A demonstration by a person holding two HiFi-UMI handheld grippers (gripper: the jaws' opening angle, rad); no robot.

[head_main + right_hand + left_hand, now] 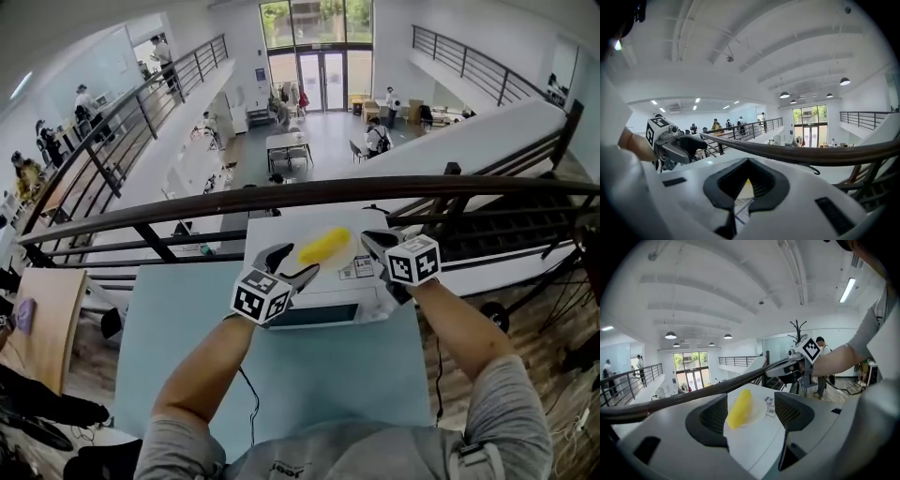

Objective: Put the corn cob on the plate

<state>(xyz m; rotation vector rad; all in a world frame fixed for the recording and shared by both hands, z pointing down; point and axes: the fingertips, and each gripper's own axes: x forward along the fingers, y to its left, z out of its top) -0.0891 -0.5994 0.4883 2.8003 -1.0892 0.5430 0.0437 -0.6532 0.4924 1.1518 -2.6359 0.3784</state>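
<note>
Hard to make out: the plate (pixel 760 413) is white on a white top (pixel 281 230). From the head view its rim is lost, and only the left gripper view shows its edge.
Cut off: the right gripper view gives just a sliver of yellow and a corner of printed paper through the slot behind its jaws. The gripper's own body hides the rest.
Hidden: in the head view both grippers and their marker cubes cover the near part of the white top. I can't tell what the dark panel under them belongs to.
Plate: it holds the corn cob (pixel 323 247) (pixel 740 408) and nothing else that I can see.
Corn cob: yellow, lying on its side on the plate, touched by neither gripper.
Left gripper (pixel 292 265) (pixel 752 411): the jaws are spread wide with no grip on anything. The cob shows in the gap between the pads, lying past them and clear of both.
Right gripper (pixel 380 246) (pixel 746 161) (pixel 785 369): the jaws are closed tip to tip with nothing held. It sits just to the right of the cob.
Paper labels (pixel 356 270) (pixel 769 406): flat on the white top, just beside the plate on its right.
Table (pixel 178 328): light blue, with the white top on its far edge.
Handrail (pixel 309 192): a dark rail running across just beyond the table.
</note>
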